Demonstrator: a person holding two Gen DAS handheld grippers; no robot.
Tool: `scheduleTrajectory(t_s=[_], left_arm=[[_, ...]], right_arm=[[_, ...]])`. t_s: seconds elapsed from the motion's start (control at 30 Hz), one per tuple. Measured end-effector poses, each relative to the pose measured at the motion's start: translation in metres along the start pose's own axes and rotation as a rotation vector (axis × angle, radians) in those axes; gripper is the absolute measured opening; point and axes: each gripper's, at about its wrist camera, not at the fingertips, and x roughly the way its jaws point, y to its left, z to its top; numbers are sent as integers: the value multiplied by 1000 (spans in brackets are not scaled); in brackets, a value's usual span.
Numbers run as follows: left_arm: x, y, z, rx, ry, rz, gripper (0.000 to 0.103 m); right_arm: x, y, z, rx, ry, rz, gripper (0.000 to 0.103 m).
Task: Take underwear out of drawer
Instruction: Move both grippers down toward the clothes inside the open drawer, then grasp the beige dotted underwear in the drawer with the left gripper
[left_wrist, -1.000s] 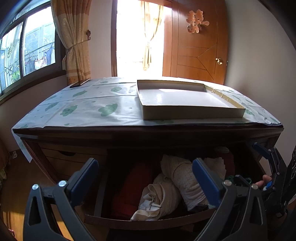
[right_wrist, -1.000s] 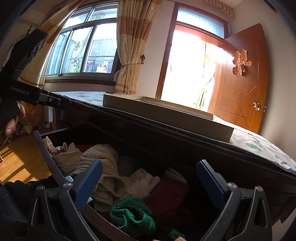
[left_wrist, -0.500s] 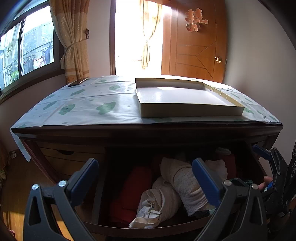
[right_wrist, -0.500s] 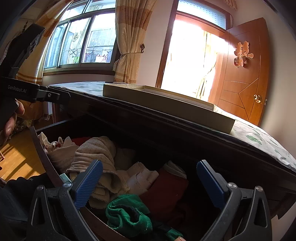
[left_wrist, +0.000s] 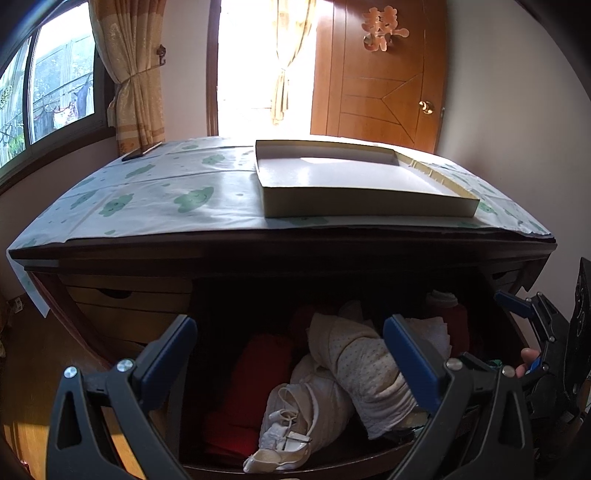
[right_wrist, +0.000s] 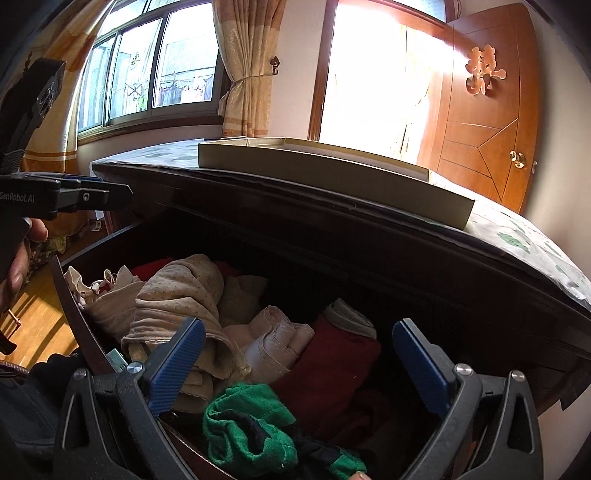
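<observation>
Underwear (right_wrist: 177, 295), soft rolled cotton bundles in beige, red and green, fills the open dark wooden drawer (right_wrist: 74, 314) beneath both empty, wide-open grippers, left (left_wrist: 290, 354) and right (right_wrist: 299, 354).

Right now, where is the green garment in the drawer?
In the right wrist view, the green garment lies at the drawer's front edge, between the open right gripper's fingers, beside the dark red garment.

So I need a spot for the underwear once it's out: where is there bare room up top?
The patterned cover left of the shallow box lies bare, as does the box's floor. The drawer is crowded with rolled clothes.
</observation>
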Motion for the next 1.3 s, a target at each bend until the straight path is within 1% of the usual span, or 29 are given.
scheduleTrajectory(t_s=[0.17,0.37,0.53,0.63,0.8,0.87,0.93,1.03,1.1,1.17,1.2,1.27,1.3], left_arm=[[10,-9,-5,22,54,-55,103],[28,-23,-16,47,140,-111,103],[35,-31,-21,66,163,-129,103],[40,-31,-23,57,183,-144,103],[49,-35,-26,56,209,-166,103],[54,-38,-27,64,224,-176,103],[58,-41,-27,66,241,-181,100],[64,-45,-25,69,263,-193,97],[67,-49,-23,77,270,-200,96],[74,-53,-23,87,299,-217,86],[77,-56,-24,91,315,-235,79],[81,-60,-25,104,338,-257,73],[81,-61,-25,110,333,-264,66]], right_arm=[[0,2,-1,18,54,6,102],[1,1,-3,40,66,10,102],[1,1,-5,47,66,18,103],[-2,-1,-5,61,52,29,103],[-7,-15,-7,141,22,72,103],[-10,-15,-6,143,6,53,103],[-12,-17,-7,154,-12,29,103],[-14,-23,-8,181,-21,6,103],[-14,-25,-8,189,-26,-4,103],[-14,-25,-8,193,-28,-4,103],[-14,-26,-8,193,-28,-6,103],[-14,-28,-8,195,-30,-13,103],[-15,-28,-8,195,-30,-15,103]])
